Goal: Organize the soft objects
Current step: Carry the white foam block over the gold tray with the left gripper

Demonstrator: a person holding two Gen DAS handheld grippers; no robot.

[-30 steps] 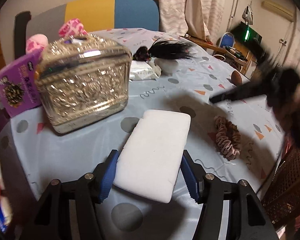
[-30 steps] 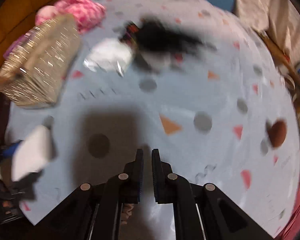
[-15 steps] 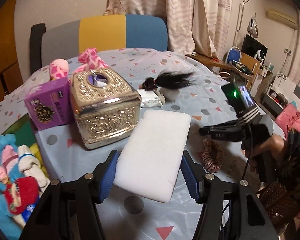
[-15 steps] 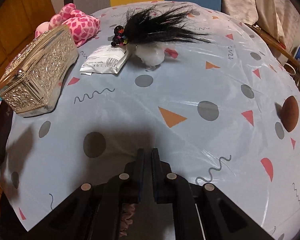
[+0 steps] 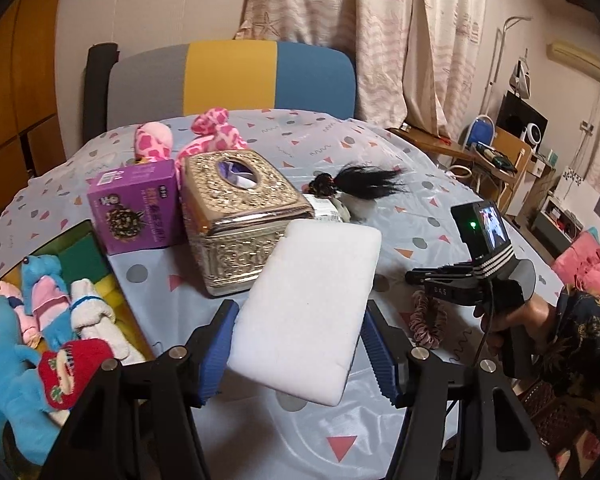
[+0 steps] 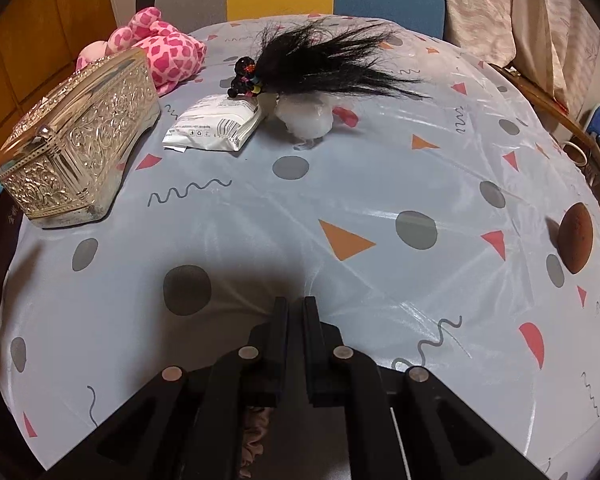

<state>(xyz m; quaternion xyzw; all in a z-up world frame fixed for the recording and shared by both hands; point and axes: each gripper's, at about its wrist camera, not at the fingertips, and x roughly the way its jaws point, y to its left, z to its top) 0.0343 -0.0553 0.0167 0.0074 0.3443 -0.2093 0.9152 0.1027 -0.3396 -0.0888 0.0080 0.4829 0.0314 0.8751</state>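
Pinches white rectangular foam sponge (image 5: 312, 312) lightly across its long edges in left tool (image 5: 298, 354); soft, featherlight, compressible; right tool (image 6: 296, 308) pressed together, empty.

Left hand-held gripper (image 5: 298, 344) raised white sponge (image 5: 310, 310) higher, off table (image 5: 380, 148).

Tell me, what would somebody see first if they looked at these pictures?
Probably the big white sponge, held up in the left gripper right in front. Behind it on the table stands a shiny gold tissue box. Farther back lies a tuft of black hair, beside a white packet.
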